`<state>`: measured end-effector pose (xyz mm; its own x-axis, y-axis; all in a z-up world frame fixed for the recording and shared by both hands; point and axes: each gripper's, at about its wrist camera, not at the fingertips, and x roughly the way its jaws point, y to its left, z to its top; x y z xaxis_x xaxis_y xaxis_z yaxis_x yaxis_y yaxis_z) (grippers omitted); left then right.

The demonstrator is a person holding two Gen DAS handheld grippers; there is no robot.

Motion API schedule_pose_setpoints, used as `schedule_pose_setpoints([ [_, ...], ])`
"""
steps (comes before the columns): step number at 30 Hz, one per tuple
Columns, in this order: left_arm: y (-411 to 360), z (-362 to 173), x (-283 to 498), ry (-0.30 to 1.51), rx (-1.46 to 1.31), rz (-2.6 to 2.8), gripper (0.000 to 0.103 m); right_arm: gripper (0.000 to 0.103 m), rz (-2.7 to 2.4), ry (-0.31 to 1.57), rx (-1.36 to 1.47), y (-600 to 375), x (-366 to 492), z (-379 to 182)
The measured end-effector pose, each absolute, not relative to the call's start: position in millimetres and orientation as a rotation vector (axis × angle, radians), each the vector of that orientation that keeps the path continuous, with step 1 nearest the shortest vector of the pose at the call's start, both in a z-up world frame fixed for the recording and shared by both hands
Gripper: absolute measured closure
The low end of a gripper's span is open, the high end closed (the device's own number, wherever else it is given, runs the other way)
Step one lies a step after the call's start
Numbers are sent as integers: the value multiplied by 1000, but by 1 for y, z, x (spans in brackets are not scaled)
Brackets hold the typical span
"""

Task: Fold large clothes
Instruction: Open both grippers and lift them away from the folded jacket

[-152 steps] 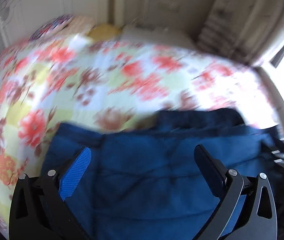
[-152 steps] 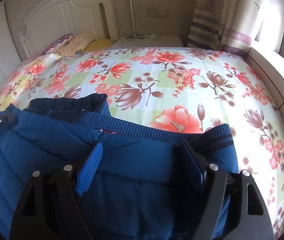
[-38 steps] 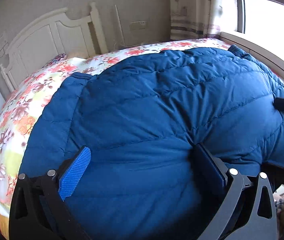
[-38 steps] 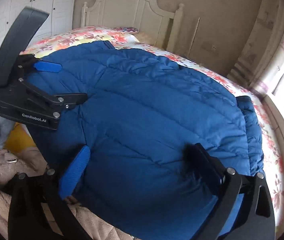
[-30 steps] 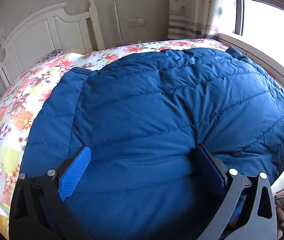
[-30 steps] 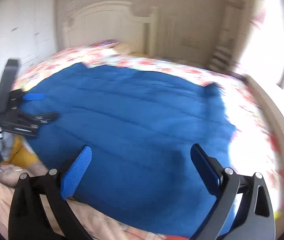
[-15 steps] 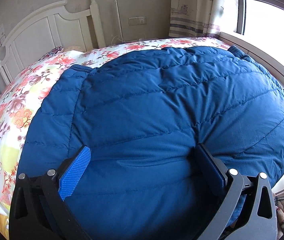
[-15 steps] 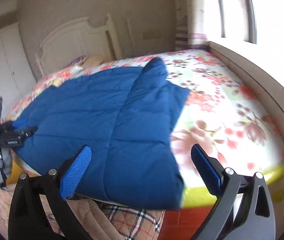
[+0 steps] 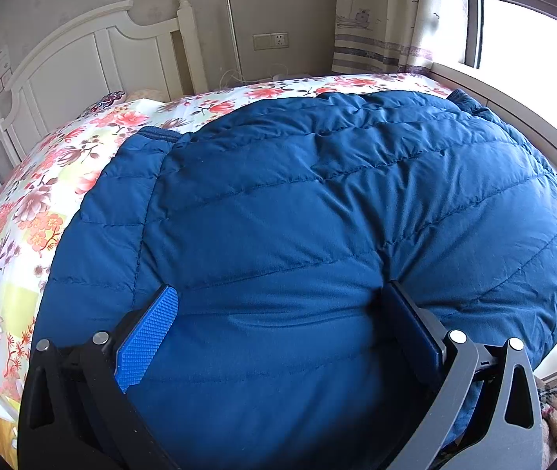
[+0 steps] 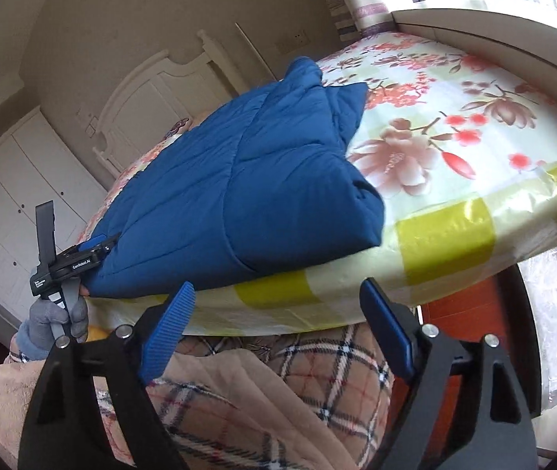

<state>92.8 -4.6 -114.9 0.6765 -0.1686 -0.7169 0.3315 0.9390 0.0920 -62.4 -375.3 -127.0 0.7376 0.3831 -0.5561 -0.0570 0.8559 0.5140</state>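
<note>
A large blue quilted down jacket (image 9: 317,203) lies spread on the floral bed. In the right wrist view the jacket (image 10: 247,180) covers the bed's left part and reaches the near edge. My left gripper (image 9: 278,305) is open, its fingers pressed against the jacket's near edge. It also shows in the right wrist view (image 10: 94,248), at the jacket's corner. My right gripper (image 10: 274,305) is open and empty, pulled back off the bed below its near edge.
The floral bedsheet (image 10: 454,145) is bare to the right of the jacket. A white headboard (image 9: 82,66) stands at the far end. A window ledge (image 10: 474,27) runs along the right. The person's plaid garment (image 10: 278,391) is below my right gripper.
My right gripper has let go of the jacket, drawn back off the bed and swung right. The jacket has settled flat. My left gripper has stayed put at the near edge.
</note>
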Motion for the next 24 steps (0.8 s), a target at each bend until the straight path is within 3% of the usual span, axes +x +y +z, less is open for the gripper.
schedule_pose_setpoints([
  [16,-10,-107,90,782,237,-244,4,18,154,678,632,-358,36,-118],
  [17,-10,-103,87,778,231,-246,4,22,140,677,634,-356,41,-119],
  [18,-12,-96,83,758,225,-259,4,40,125,658,622,-354,43,-117],
  [20,-20,-88,74,722,247,-270,4,60,109,587,593,-355,39,-111],
  [24,-45,-85,68,683,295,-299,4,66,95,533,551,-353,35,-103],
])
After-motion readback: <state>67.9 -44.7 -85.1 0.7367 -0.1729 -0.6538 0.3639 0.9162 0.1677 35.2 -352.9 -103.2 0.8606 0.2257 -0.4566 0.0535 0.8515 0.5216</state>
